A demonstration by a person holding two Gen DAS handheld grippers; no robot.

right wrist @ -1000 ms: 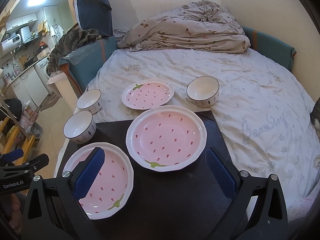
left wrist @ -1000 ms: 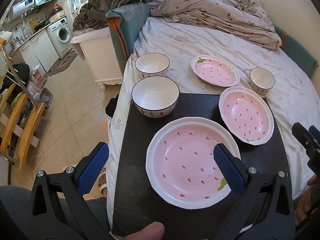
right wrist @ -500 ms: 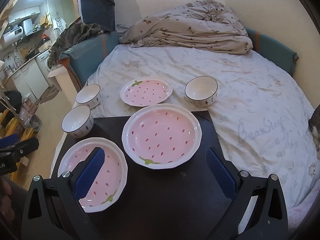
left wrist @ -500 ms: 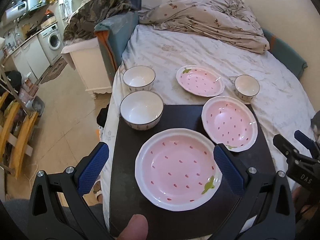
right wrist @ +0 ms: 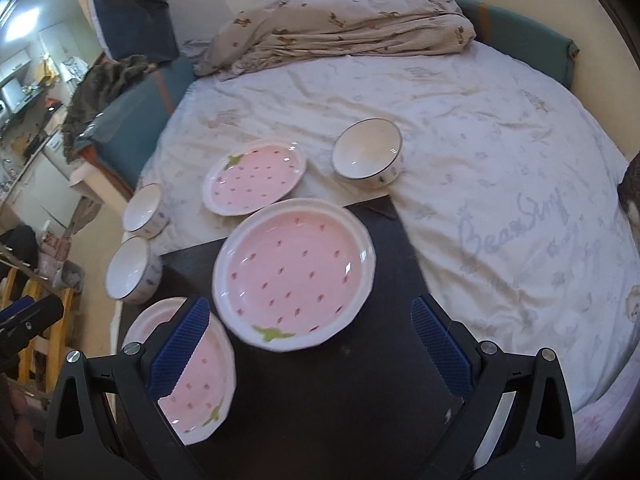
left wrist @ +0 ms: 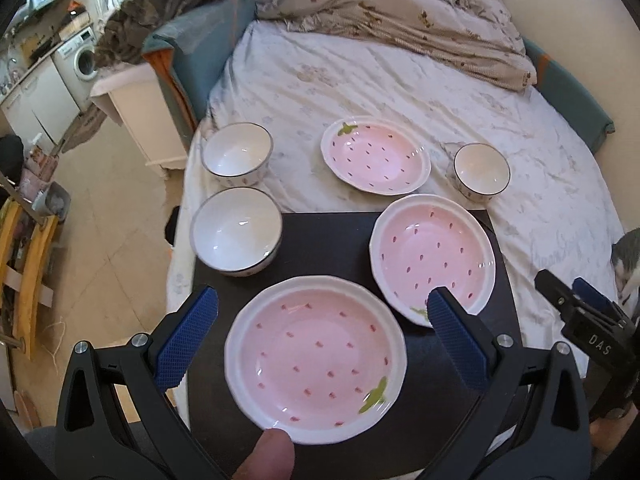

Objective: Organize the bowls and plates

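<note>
Two pink strawberry plates lie on a dark board (left wrist: pixel 328 240): a near one (left wrist: pixel 316 356) and a right one (left wrist: pixel 434 254). A third pink plate (left wrist: pixel 376 154) lies on the bed sheet behind. A white bowl (left wrist: pixel 236 232) stands at the board's left corner, a second (left wrist: pixel 237 153) behind it, a third (left wrist: pixel 482 170) at the right. My left gripper (left wrist: pixel 322 308) is open above the near plate. My right gripper (right wrist: pixel 310 318) is open above the right plate (right wrist: pixel 294 272); the near plate (right wrist: pixel 188 372) lies under its left finger.
A rumpled blanket (left wrist: pixel 400 20) lies at the back of the bed. A cat (left wrist: pixel 628 256) sits at the right edge. Left of the bed are a white cabinet (left wrist: pixel 136 116), floor and a wooden frame (left wrist: pixel 28 264). My right gripper shows in the left wrist view (left wrist: pixel 580 312).
Both grippers have pulled back and risen a little, so plates and bowls look smaller and farther. The right view has swung, tilting the scene. Nothing was taken hold of.
</note>
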